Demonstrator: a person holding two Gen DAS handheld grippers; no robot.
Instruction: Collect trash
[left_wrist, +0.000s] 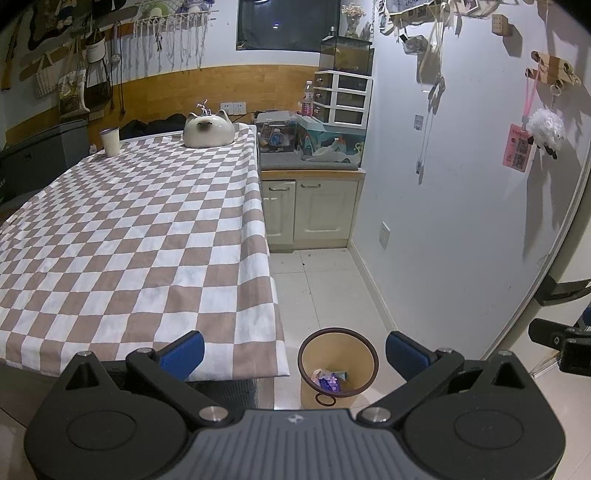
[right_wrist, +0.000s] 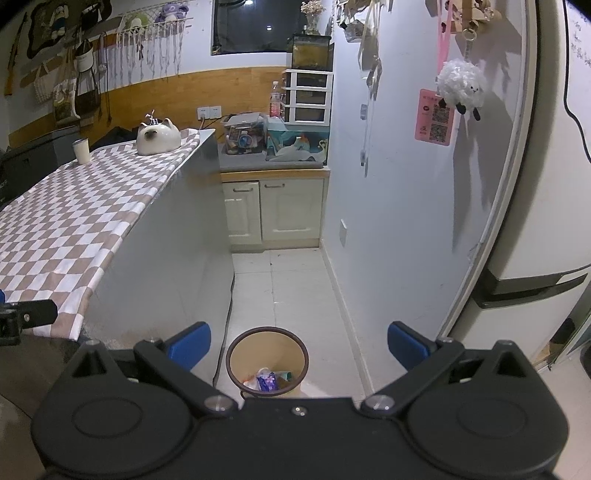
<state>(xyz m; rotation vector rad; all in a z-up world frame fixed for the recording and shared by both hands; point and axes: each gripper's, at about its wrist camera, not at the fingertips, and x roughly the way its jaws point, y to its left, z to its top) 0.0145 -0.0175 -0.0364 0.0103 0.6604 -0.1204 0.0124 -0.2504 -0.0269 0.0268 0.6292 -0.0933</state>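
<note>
To the left of our tools lies the table (left_wrist: 122, 221) under its checked cloth, and we see no litter on it, only a white cup (left_wrist: 110, 141) and a cat-shaped ceramic pot (left_wrist: 208, 130) at the far end, well beyond our reach. Our left gripper (left_wrist: 293, 352) has its blue pads spread wide with nothing between them. Just ahead and below it, on the floor past the table's corner, stands the trash bin (left_wrist: 338, 363), already holding crumpled wrappers (left_wrist: 328, 380). Our right gripper (right_wrist: 298, 347) is likewise spread and empty, the bin almost straight under it. We judge the collecting largely done; whether scraps remain outside these views we cannot tell.
</note>
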